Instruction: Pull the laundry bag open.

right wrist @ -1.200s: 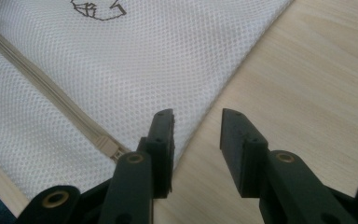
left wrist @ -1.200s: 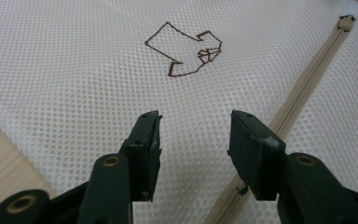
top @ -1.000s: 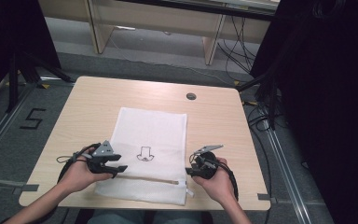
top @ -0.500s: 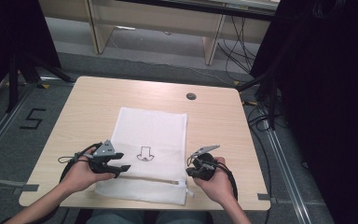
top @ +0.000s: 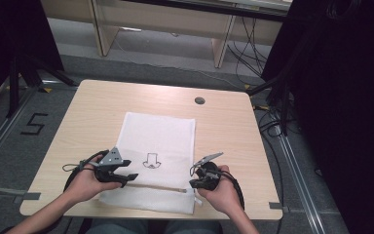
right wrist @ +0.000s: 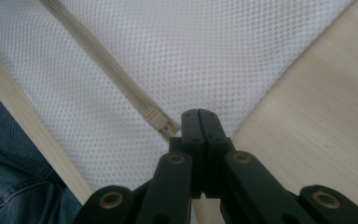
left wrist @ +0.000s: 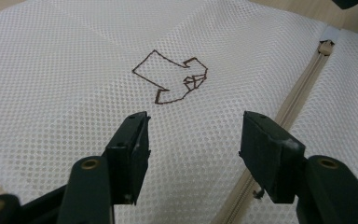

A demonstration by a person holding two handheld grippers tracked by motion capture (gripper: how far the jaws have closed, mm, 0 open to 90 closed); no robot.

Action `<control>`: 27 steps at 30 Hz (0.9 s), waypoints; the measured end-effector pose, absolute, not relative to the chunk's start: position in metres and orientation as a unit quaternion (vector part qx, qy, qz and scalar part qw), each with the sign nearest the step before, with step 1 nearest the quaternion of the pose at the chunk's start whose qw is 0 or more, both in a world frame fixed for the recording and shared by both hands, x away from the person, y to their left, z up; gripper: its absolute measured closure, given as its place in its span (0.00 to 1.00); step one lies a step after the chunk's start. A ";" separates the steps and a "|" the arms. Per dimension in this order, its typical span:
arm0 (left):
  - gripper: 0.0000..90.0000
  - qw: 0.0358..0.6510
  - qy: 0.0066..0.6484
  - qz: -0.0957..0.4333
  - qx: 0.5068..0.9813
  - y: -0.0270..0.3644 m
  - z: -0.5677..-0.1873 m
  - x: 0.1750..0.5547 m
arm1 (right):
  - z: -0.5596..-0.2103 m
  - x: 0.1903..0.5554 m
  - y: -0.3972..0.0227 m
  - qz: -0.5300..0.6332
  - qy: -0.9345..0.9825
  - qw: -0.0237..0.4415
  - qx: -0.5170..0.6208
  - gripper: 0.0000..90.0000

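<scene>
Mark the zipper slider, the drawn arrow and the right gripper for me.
zipper slider (right wrist: 161,121): right gripper view, on its beige body beside the shut jaws.
drawn arrow (left wrist: 170,77): left gripper view, on its shaft.
right gripper (right wrist: 199,115): right gripper view, at the closed jaw tips.

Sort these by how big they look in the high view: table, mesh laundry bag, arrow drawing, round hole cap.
1. Table
2. Mesh laundry bag
3. Arrow drawing
4. Round hole cap, slightly smaller than the arrow drawing, though it lies farther from the camera.
</scene>
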State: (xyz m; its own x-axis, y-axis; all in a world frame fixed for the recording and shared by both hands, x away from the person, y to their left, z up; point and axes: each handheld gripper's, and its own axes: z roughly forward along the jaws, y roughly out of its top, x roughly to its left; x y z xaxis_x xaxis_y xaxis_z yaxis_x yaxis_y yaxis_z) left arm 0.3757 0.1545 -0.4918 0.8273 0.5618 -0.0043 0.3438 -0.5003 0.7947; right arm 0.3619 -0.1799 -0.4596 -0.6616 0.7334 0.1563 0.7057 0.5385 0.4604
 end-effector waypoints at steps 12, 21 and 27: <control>0.47 0.425 0.249 0.114 0.863 0.138 -0.494 0.371 | -0.476 0.367 -0.176 0.220 0.888 0.006 0.404 1.00; 0.49 0.434 0.234 0.107 0.864 0.126 -0.492 0.368 | -0.482 0.365 -0.171 0.210 0.894 0.005 0.396 1.00; 0.51 0.443 0.210 0.100 0.866 0.109 -0.491 0.365 | -0.483 0.366 -0.171 0.210 0.894 0.004 0.396 1.00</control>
State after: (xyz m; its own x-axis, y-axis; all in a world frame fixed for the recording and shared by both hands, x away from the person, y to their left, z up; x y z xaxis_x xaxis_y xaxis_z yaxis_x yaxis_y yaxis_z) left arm 0.3649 0.1094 -0.4914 0.8923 0.4513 -0.0132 0.2749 -0.5199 0.8088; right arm 0.3660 -0.1709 -0.4829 -0.6858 0.7102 0.1591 0.7068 0.5978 0.3782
